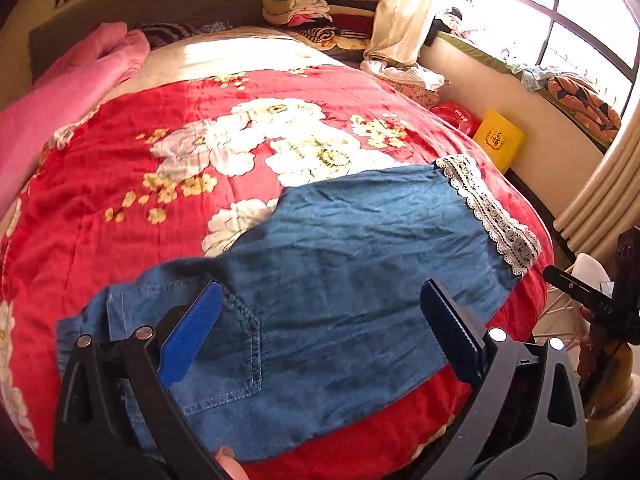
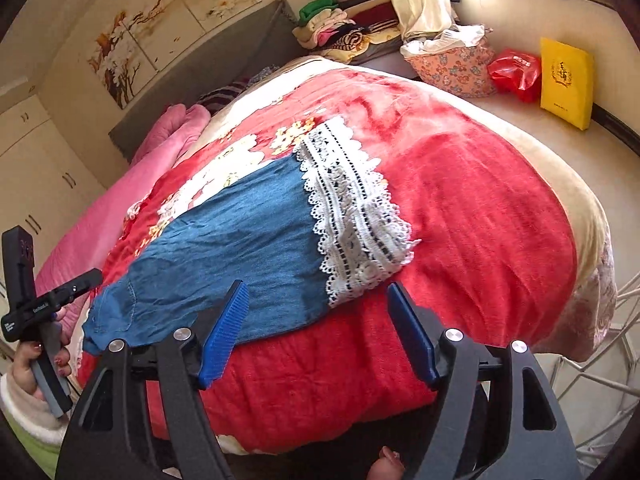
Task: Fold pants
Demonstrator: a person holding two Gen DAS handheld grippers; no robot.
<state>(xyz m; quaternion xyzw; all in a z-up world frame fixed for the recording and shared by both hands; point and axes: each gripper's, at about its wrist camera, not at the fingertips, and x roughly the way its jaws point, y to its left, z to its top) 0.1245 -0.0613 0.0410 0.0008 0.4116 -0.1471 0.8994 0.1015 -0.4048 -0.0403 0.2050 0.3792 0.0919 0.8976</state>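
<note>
The pants (image 1: 340, 264) are blue denim with a white lace cuff (image 1: 490, 210) and lie flat on the red floral blanket (image 1: 160, 208) that covers the bed, near its front edge. In the left wrist view the denim fills the lower middle of the picture, with a stitched pocket (image 1: 236, 344) at about 7 o'clock from the cloth's centre and the lace trim out at 2 o'clock. In the right wrist view the same garment (image 2: 240, 248) runs from 8 o'clock up toward the centre, and the lace (image 2: 356, 208) ends it at 1 o'clock.

The left gripper (image 1: 320, 312) hangs over the pocket end with its blue pads spread wide apart; nothing is pinched between them and the denim shows untouched underneath. The right gripper (image 2: 318, 312) has its pads apart as well, poised above the near edge of the pants and the bare red blanket, holding nothing.

A pink quilt (image 1: 60, 112) lies along the bed's side at 9 o'clock in the left view. Folded clothes (image 1: 312, 12) are stacked at 12 o'clock by the headboard. A yellow box (image 2: 566, 80) and a red bag (image 2: 516, 72) sit at 2 o'clock in the right view, against the wall. A painting (image 2: 168, 28) hangs at 11 o'clock there.
</note>
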